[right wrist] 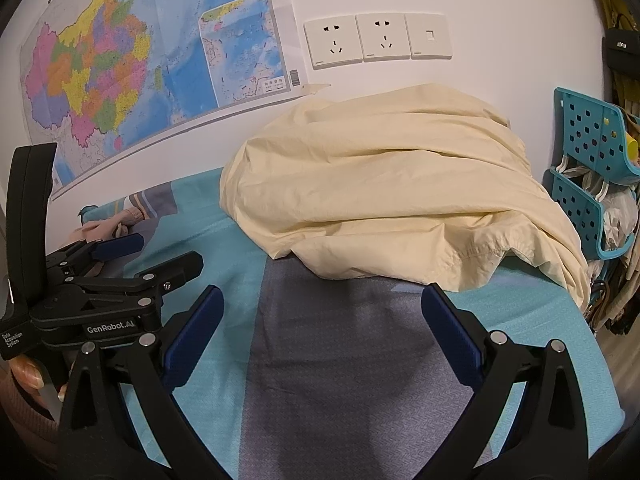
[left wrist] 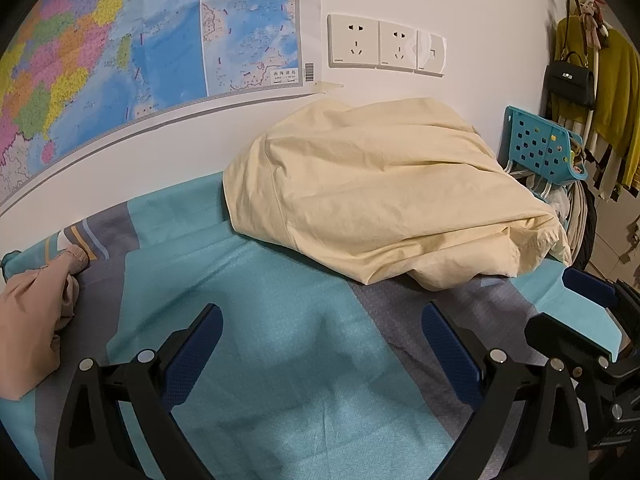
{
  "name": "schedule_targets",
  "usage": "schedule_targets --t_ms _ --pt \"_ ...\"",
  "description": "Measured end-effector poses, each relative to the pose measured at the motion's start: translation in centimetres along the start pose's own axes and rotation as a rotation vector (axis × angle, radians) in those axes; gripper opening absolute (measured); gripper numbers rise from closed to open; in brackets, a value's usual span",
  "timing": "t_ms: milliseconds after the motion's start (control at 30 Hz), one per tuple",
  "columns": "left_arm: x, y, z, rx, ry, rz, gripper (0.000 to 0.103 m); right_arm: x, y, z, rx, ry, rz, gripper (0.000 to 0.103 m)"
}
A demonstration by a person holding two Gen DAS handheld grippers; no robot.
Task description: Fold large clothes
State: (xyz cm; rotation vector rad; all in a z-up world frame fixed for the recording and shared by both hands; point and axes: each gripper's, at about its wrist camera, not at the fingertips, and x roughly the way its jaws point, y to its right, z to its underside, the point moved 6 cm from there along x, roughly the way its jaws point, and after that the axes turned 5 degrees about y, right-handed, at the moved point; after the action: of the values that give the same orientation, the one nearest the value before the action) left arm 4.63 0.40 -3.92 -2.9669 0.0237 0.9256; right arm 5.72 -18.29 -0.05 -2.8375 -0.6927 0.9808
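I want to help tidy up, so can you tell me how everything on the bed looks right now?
Left tool: open, empty, above the bedsheet.
Right tool: open, empty.
Pale yellow cotton cloth: crumpled heap, unfolded, against the wall.
Pink garment: bunched up, unfolded, at the bed's left edge.
Teal and grey striped bedsheet: spread flat.

Left gripper [left wrist: 320, 320] jaws spread above bedsheet [left wrist: 280, 360]; pink garment [left wrist: 32, 320] lies left.

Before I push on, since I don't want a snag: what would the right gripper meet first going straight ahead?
Probably the cream bundle; the open right gripper points over bare bedsheet toward it, though depth is unclear.
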Motion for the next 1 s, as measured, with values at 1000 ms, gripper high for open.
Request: schedule_targets --t_ms 1000 --pt "0.07 0.06 0.61 -0.008 -0.006 0.006 0.096 0.53 -0.29 -0.01 -0.011 -0.013 0.004 0.097"
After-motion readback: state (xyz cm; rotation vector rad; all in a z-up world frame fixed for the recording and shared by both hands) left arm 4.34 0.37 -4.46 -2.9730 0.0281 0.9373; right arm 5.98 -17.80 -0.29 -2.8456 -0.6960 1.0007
